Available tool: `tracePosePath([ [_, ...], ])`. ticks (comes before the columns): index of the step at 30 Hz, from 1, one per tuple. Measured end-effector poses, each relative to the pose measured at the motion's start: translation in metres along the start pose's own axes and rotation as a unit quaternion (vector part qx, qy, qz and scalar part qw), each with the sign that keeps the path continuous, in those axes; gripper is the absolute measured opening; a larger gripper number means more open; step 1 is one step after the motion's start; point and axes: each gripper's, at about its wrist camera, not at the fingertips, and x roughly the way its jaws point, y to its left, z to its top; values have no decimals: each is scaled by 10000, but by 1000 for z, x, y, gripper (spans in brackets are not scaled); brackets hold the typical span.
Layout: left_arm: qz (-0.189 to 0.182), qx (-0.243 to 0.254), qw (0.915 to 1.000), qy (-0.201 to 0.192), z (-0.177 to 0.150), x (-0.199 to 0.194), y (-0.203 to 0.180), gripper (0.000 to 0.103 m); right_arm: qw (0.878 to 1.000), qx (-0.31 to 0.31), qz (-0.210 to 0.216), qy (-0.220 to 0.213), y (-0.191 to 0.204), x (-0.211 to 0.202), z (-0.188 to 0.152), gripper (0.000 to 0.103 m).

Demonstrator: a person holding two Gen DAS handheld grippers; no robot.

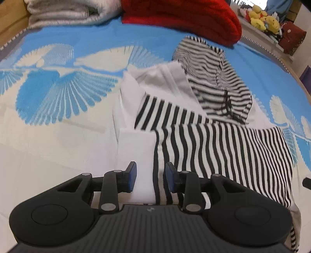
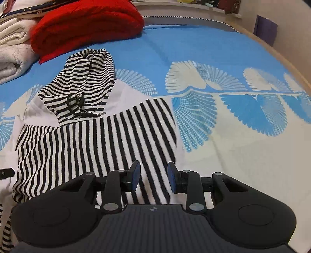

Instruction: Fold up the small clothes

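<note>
A small black-and-white striped hooded top [image 1: 223,151] [image 2: 97,140] lies partly folded on the blue and cream bed cover [image 1: 58,97] [image 2: 233,126]. Its hood [image 1: 213,77] [image 2: 83,85], with a dark drawstring, rests on the far side, over white fabric. A white folded sleeve [image 1: 136,144] lies along the left of the striped body. My left gripper [image 1: 150,178] hovers open over the near edge, where the white sleeve meets the stripes. My right gripper [image 2: 153,177] is open above the near right part of the striped panel. Cloth shows in both gaps, but no pad presses on it.
A folded red blanket [image 1: 180,19] [image 2: 87,27] and a pale folded blanket [image 1: 64,13] [image 2: 11,58] lie at the far side of the bed. Yellow plush toys [image 1: 262,17] sit on a shelf beyond. The bed's wooden edge [image 2: 287,64] curves along the right.
</note>
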Motion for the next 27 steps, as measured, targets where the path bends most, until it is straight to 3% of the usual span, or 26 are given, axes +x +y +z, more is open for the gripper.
tracePosePath([
  [6, 24, 296, 9965, -776, 7, -22, -9, 36, 9999, 52, -79, -47, -14, -5, -5, 32],
  [8, 36, 505, 9924, -1118, 8, -29, -13, 36, 9999, 75, -66, -41, -18, -5, -6, 32],
  [14, 182, 1116, 9802, -1626, 16, -37, -14, 36, 9999, 110, -69, -17, -31, -3, -6, 32],
  [19, 144, 1048, 9810, -1627, 34, -36, -7, 34, 9999, 150, -40, 1, -38, -1, -4, 32],
  [27, -88, 1241, 9842, -1262, 104, 17, -35, 16, 9997, 255, 33, 43, -43, 7, 4, 32],
])
